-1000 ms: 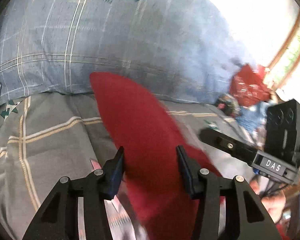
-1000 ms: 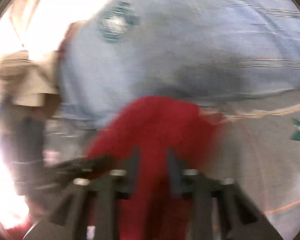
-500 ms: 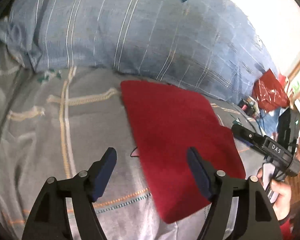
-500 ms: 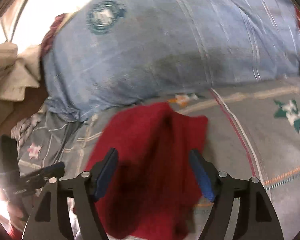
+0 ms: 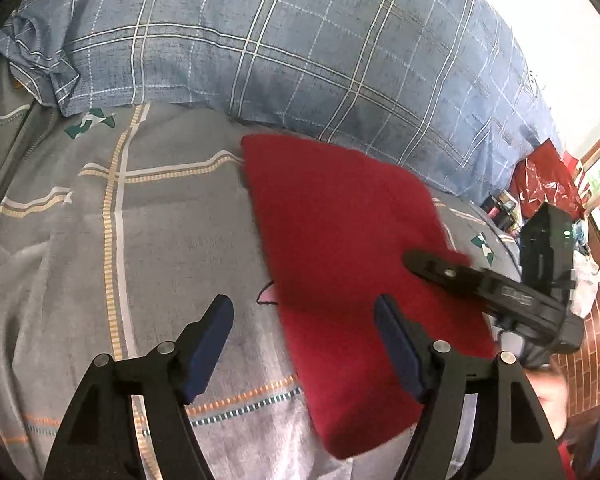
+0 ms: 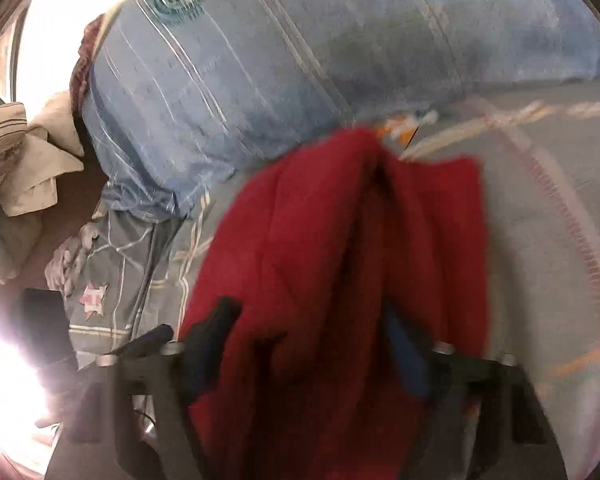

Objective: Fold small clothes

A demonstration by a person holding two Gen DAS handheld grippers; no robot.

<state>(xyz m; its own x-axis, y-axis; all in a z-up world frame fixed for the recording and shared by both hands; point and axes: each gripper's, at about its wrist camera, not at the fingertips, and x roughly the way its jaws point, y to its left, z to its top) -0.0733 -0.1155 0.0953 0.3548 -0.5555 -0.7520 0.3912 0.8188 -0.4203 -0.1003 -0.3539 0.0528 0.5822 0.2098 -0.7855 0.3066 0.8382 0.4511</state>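
Observation:
A dark red cloth (image 5: 348, 240) lies flat on the grey bedspread (image 5: 160, 240), just in front of the pillow. My left gripper (image 5: 304, 320) hovers open over the cloth's near left edge; its right finger is above the cloth, its left finger above bare bedspread. My right gripper (image 5: 440, 268) reaches in from the right, its tip over the cloth's right side. In the blurred right wrist view the red cloth (image 6: 340, 240) looks rumpled and lies between my right gripper's (image 6: 308, 324) fingers, whose jaws are closing. The pads do not visibly press on it.
A big blue plaid pillow (image 5: 300, 48) runs along the far side of the bed. A red bag (image 5: 548, 180) and small clutter sit at the far right near a brick wall (image 5: 592, 360). A beige cloth pile (image 6: 16, 168) lies at the left in the right wrist view.
A second ago both grippers held the red cloth up. Both have opened and let it go, and it now lies flat on the bed. The right gripper has dropped closer to it.

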